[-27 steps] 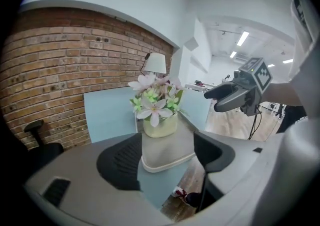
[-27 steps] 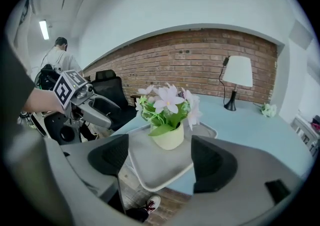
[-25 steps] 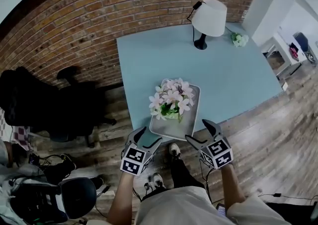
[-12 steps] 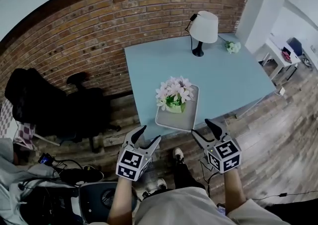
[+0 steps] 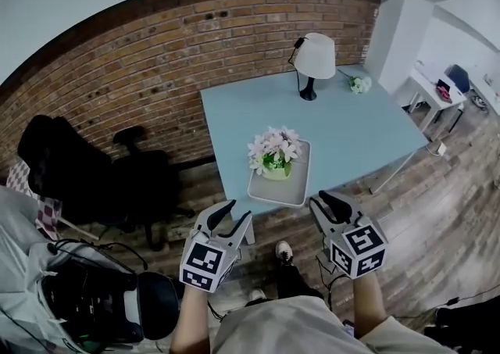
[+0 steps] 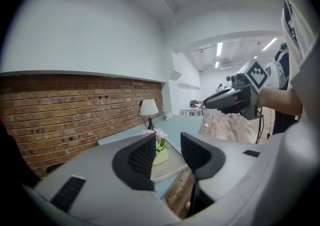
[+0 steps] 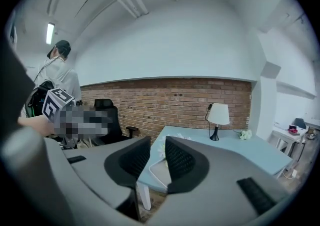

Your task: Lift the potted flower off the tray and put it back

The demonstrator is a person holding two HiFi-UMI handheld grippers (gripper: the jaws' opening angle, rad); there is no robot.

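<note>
Nearest, the 2 grippers hang short of the near edge of the pale blue table [image 5: 351, 130], touching nothing. The left gripper [image 5: 237, 212] has its jaws partly open, and the right gripper [image 5: 326, 202] shows only a narrow gap. Both pairs have just been closing, with nothing between them. Beyond them, at the table's near edge, lies the grey tray [image 5: 275, 190], with the potted flower [image 5: 273, 154] upright on its far half. At the far edge stand a white lamp [image 5: 314, 55] and, to its right, a small flower bunch [image 5: 358, 84]. A brick wall [image 5: 141, 63] runs behind.
</note>
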